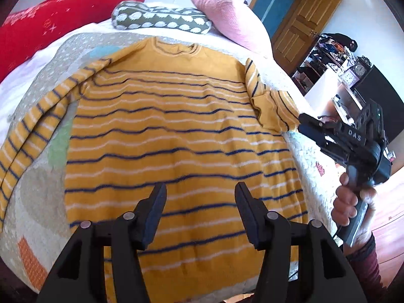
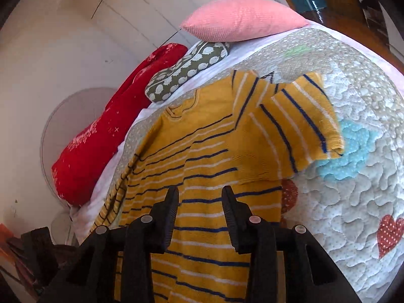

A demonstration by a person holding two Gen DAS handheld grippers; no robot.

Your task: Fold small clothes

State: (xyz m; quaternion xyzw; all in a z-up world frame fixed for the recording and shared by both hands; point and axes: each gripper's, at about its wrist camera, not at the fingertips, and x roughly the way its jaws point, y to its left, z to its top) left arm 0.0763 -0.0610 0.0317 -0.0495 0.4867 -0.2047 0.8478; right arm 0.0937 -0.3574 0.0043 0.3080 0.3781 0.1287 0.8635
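Our left gripper [image 1: 200, 199] hangs over the lower body of the sweater [image 1: 171, 131], jaws apart, nothing between them. Our right gripper [image 2: 200, 203] also has its jaws apart and empty, over the sweater's right half; in the left wrist view it sits off the bed's right edge with the hand [image 1: 353, 207] on its handle. The sweater, yellow knit with navy and white stripes, lies flat and neck-away on the quilt [image 2: 341, 202]. Its right sleeve [image 2: 298, 126] is bunched back onto itself near the shoulder; the left sleeve [image 1: 27, 136] trails out down the quilt. We judge it light, soft and floppy, a bit stretchy, not slippery, so a pinch will drag fabric. Best holds look like the sleeve cuff, then hem corners. The hem nearest us is cut off behind the gripper bodies, and we can't tell how many layers the bunched sleeve has. Pillows [image 1: 227, 12] sit beyond the neck.
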